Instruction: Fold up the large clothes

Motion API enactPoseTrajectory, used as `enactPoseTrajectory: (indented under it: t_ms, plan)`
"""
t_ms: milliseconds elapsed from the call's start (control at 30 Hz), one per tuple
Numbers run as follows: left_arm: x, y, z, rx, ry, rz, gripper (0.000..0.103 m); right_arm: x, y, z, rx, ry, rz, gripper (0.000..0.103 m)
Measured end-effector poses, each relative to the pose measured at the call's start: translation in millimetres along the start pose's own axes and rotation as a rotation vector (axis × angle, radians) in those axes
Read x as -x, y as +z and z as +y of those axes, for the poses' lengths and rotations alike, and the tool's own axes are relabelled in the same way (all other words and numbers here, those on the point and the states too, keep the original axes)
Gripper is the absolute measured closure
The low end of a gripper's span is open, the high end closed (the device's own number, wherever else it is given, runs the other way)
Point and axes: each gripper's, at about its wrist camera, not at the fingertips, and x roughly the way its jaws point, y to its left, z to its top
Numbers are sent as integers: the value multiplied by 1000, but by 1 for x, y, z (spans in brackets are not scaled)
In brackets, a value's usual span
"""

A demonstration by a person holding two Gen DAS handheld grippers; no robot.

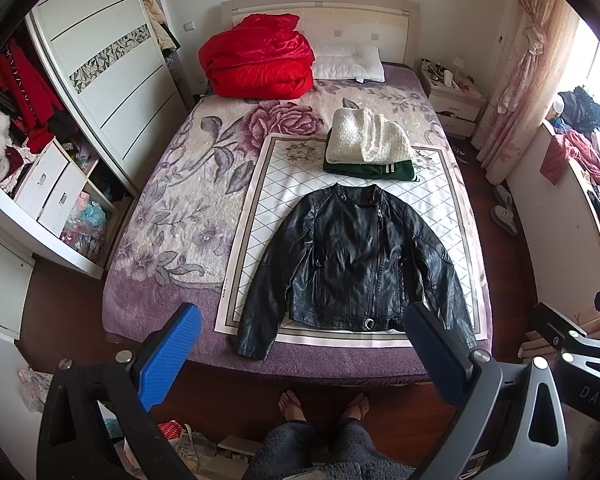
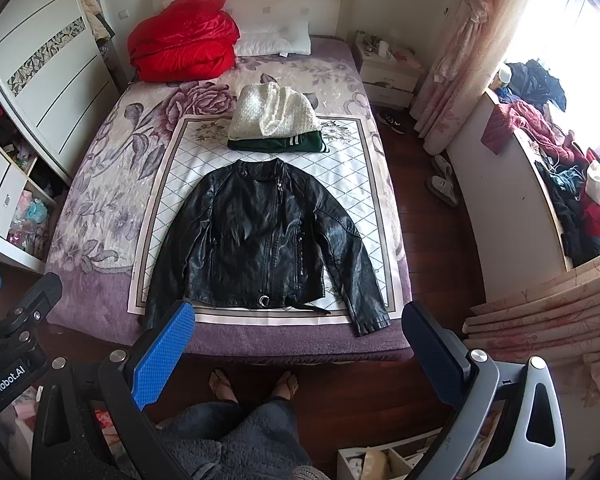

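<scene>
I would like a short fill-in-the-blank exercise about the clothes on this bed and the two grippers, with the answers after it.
1. The black leather jacket lies spread out on the ____ mat.
2. The white fleece garment is stacked on top of a folded ____ garment.
3. The left gripper and the right gripper are both ____ and hold nothing.

Answers: diamond-patterned; green; open

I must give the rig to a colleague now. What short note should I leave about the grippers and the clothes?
Left gripper: open, empty, held above the foot of the bed.
Right gripper: open, empty, beside it.
Black leather jacket: lies flat and unfolded on the white quilted mat, sleeves spread, zip closed.
Done: white fleece garment folded on top of the green garment, behind the jacket.
Left: fold the jacket, probably add it to the stack.
</scene>
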Motion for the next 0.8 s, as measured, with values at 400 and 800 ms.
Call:
enactPoseTrajectory:
  t_ms: [400, 800]
  plan:
    - [0, 0, 0, 0, 0, 1, 0, -3, 5, 1, 4, 1, 2, 0]
    - [2, -2, -4, 1, 2, 1, 0, -2, 17, -13, 9, 6, 2, 0]
